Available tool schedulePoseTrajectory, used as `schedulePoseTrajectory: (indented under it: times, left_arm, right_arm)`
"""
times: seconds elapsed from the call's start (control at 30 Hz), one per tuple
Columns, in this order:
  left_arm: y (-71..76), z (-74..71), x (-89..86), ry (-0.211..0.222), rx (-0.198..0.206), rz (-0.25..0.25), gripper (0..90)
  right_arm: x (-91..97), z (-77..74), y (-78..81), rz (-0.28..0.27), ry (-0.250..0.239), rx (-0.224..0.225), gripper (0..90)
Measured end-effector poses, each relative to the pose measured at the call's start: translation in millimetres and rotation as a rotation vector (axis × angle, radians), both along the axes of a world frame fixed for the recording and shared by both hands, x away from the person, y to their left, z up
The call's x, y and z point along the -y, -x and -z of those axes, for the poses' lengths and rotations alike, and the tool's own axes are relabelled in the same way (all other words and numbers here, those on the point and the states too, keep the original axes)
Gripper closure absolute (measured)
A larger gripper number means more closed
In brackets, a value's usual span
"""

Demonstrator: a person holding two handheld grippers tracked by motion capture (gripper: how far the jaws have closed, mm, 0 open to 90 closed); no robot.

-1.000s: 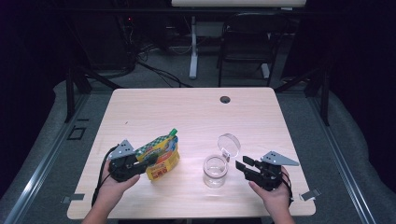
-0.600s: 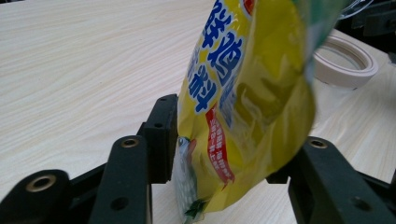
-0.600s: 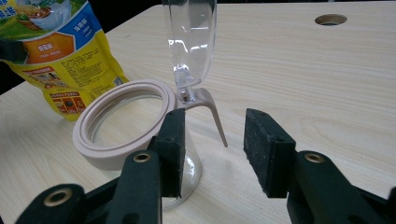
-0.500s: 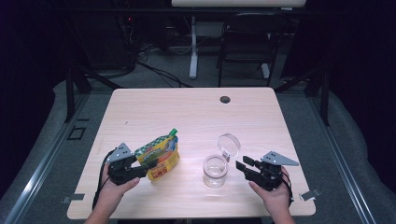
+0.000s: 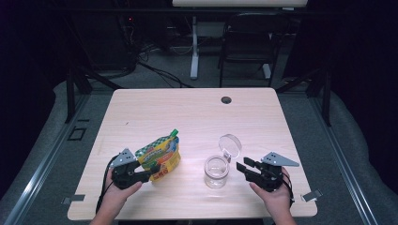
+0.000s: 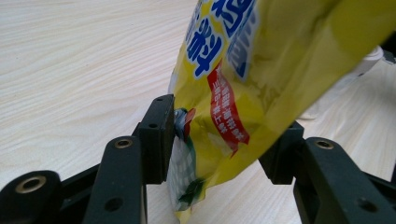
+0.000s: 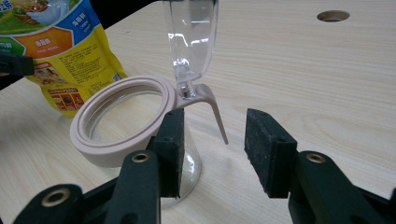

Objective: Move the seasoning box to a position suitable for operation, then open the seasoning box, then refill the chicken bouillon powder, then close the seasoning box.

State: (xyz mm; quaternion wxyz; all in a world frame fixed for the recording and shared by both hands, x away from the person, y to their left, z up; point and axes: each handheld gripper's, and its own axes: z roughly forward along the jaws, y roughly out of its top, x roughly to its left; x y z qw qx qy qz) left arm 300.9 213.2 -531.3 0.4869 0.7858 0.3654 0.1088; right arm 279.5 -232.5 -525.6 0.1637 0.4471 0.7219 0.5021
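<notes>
Left gripper holds the lower edge of the yellow printed snack pouch with a green spout cap; in the left gripper view its 2 black jaws sit either side of the pouch, the left pad pressed to the film, the right one partly hidden behind it, so the clamp looks firm but I cannot see both contacts. The right gripper rests near the table's front right with its jaws set moderately wide and nothing between them.

By size: the pale wooden table carries everything. The pouch comes next, raised at front left, its long axis leaning from the gripper up and away toward the far right, cap at the high end. Just right of it stands the clear glass jar with a beige collar, mouth open, its clear hinged lid flipped up behind.

The relation that matters, as I judge it: the jar stands between the 2 grippers, just beyond the right gripper's tips, with its beige lever ahead of that gap. The right hand is nearer to steady it, while the pouch must travel right and tip.
</notes>
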Motion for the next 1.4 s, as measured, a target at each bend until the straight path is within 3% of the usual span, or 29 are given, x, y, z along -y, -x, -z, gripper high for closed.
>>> schedulePoseTrajectory:
  times: [0.3, 0.63, 0.73, 0.87, 0.97, 1.17, 1.4]
  left_arm:
    - [0.8, 12.4, 2.2, -0.007, 0.001, -0.003, 49.6]
    - [1.7, 16.8, 4.6, 0.007, 0.01, -0.028, 43.8]
    - [1.7, 19.6, 4.4, 0.007, -0.015, -0.025, 44.4]
    - [2.3, 22.9, 3.6, 0.001, -0.008, -0.016, 44.6]
    - [1.6, 26.9, 1.9, 0.017, -0.019, -0.023, 45.3]
    - [0.6, 31.5, 2.0, 0.008, -0.04, -0.02, 45.1]
    - [-1.9, 36.7, 2.9, 0.033, -0.047, -0.021, 45.1]
  right_arm:
    - [0.4, 1.6, -2.7, 0.007, -0.01, -0.004, 57.2]
    - [6.4, 1.2, 1.1, 0.02, -0.011, -0.002, 56.6]
    - [7.8, 0.4, 1.5, 0.024, -0.031, 0.003, 56.0]
    - [4.8, 0.3, 1.1, 0.016, -0.023, 0.003, 55.8]
    - [2.1, 0.2, 0.3, 0.007, -0.017, 0.004, 55.5]
    - [0.6, 0.6, -0.9, 0.004, -0.015, 0.003, 55.4]
    - [0.5, 1.6, -1.7, -0.005, -0.008, -0.001, 55.1]
